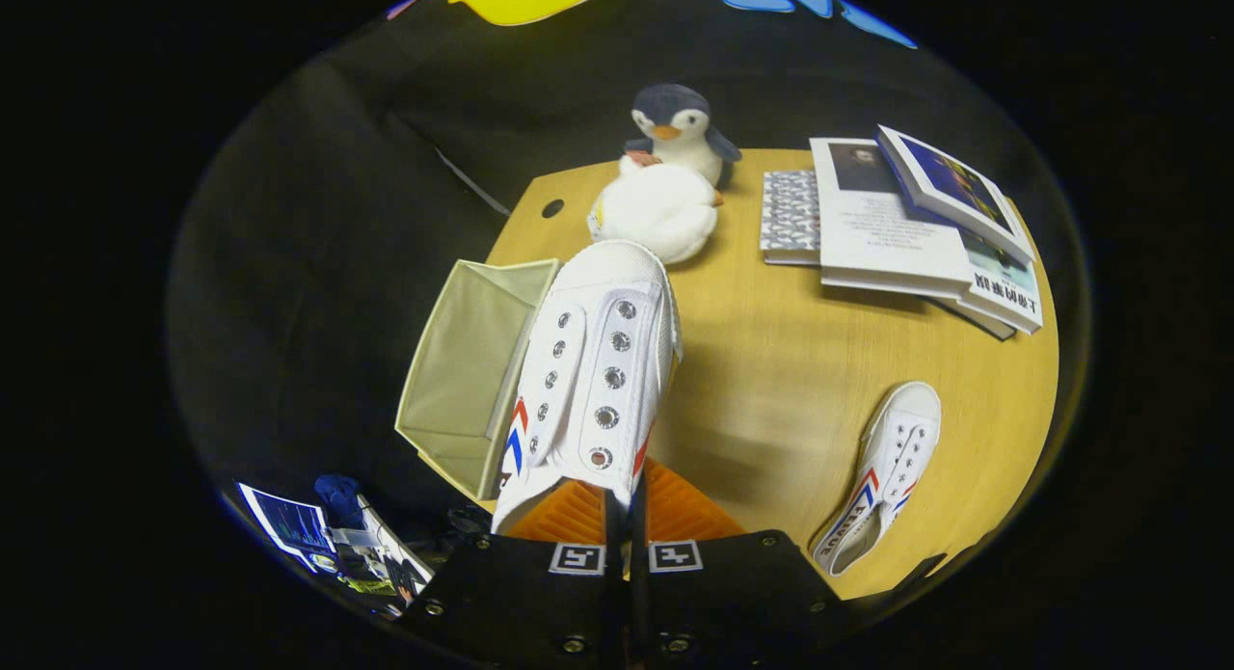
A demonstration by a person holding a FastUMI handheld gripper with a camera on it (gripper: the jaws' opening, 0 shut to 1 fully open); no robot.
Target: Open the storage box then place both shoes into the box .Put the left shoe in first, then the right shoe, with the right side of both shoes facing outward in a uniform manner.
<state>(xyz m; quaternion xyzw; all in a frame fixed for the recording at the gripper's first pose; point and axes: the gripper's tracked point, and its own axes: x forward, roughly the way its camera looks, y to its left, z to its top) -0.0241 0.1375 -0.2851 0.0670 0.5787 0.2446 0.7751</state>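
Storage box [469,376] open and empty at the surface [771,400] edge; claw [627,501] clamped on a white shoe [593,371] held just beside it, second shoe [882,477] lying well apart, neither yet boxed.

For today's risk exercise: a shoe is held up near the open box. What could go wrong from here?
1. The gripper pinches only the heel edge of the held shoe, so it might slip or swing.
2. The toe hangs beside the fabric box; it may catch the soft rim.
3. The second shoe lies near the table edge.
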